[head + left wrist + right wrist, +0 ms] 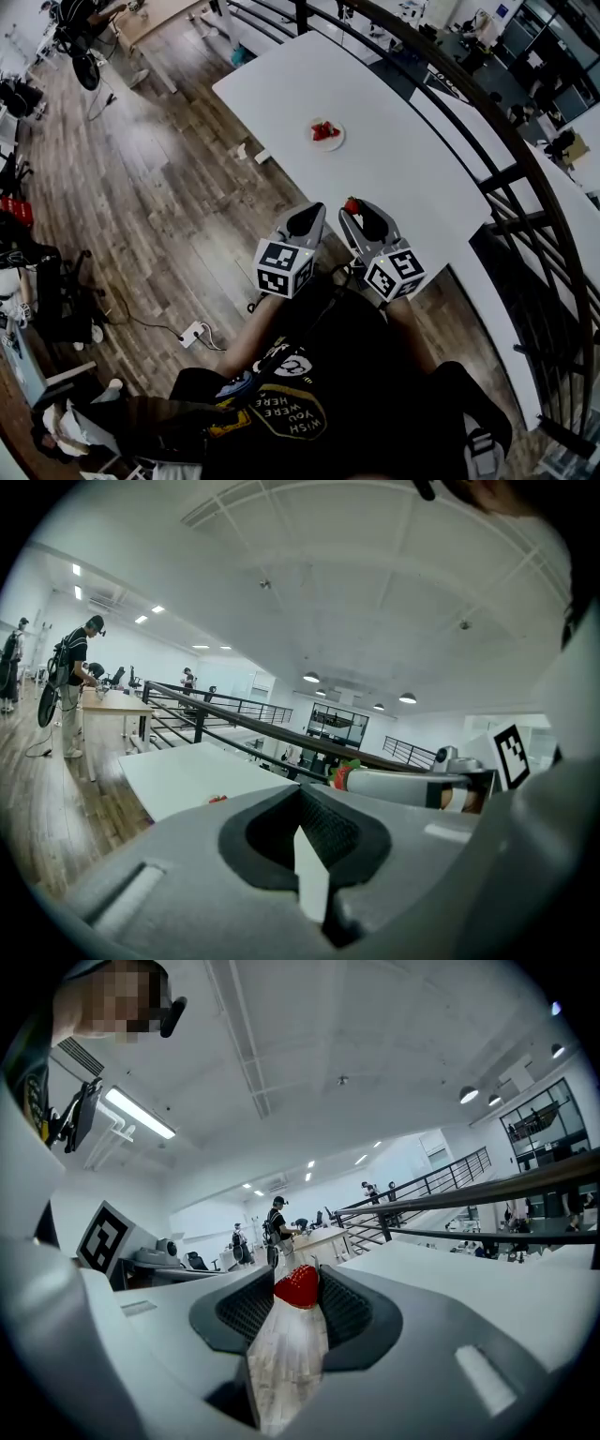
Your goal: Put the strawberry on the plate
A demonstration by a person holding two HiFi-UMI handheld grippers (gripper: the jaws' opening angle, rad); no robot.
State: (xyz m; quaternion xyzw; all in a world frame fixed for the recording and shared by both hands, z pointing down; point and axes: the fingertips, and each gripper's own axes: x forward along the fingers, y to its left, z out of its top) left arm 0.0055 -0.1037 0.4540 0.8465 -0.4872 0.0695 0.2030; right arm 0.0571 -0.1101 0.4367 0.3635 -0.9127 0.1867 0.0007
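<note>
Strawberry (297, 1285) sits pinched at the tips of the R tongs (357, 212), held by the near worktop (403, 169) edge. L tongs (300, 801) beside them are pressed together, empty. Plate (339, 142) lies well ahead, w/ red fruit already on it. Berry looks soft, light, easily bruised: a gentle squeeze across its sides prob. suffices.

The strawberry (297, 1286) is bright red with a little green top, and the fruit (323, 131) on the white plate (338, 142) is red too. The left tool (313, 212) and the right tool (356, 208) are light grey with black bumpy pads, and each has a white cube (284, 267) with black square marks. The tabletop (403, 178) is plain white, the floor (159, 187) is brown wood planks, and the railing (487, 112) is dark.
</note>
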